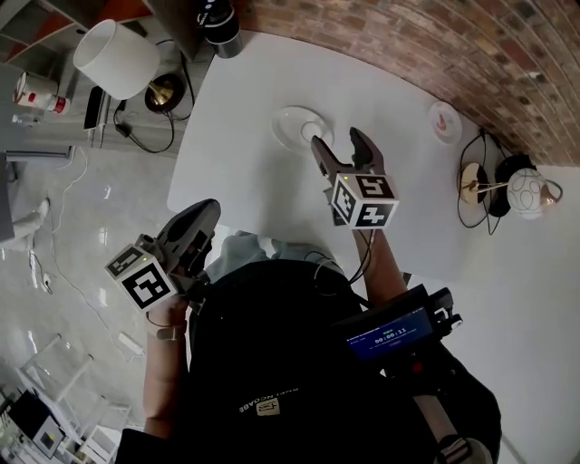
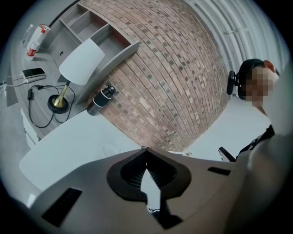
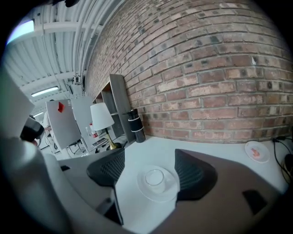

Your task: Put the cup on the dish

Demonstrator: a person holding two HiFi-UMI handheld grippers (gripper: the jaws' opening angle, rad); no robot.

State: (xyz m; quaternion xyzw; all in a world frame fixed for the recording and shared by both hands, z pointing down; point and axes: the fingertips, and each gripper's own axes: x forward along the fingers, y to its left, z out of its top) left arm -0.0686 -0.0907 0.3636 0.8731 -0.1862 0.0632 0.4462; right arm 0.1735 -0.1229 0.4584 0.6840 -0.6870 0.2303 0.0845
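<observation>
One cup (image 3: 154,177) on dish (image 3: 160,194), one small plate (image 3: 256,151), right tongs (image 1: 337,142) apart

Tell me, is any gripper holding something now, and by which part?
Nothing is held. The right gripper is open, and the cup sits free on the dish ahead of it. The left gripper is shut on nothing.

Cup (image 1: 306,116) sits on dish (image 1: 288,132), mid table (image 1: 245,91). Plate (image 1: 444,121) lies right of them, at the far edge by the wall (image 1: 408,36), well apart from the dish. Bottle (image 1: 220,27) stands at the far left corner. Lamp (image 1: 116,58) is off the table, beyond its left edge. Right gripper (image 1: 336,138) hangs over the table just before the dish. Left gripper (image 1: 208,210) is just off the near left corner.
</observation>
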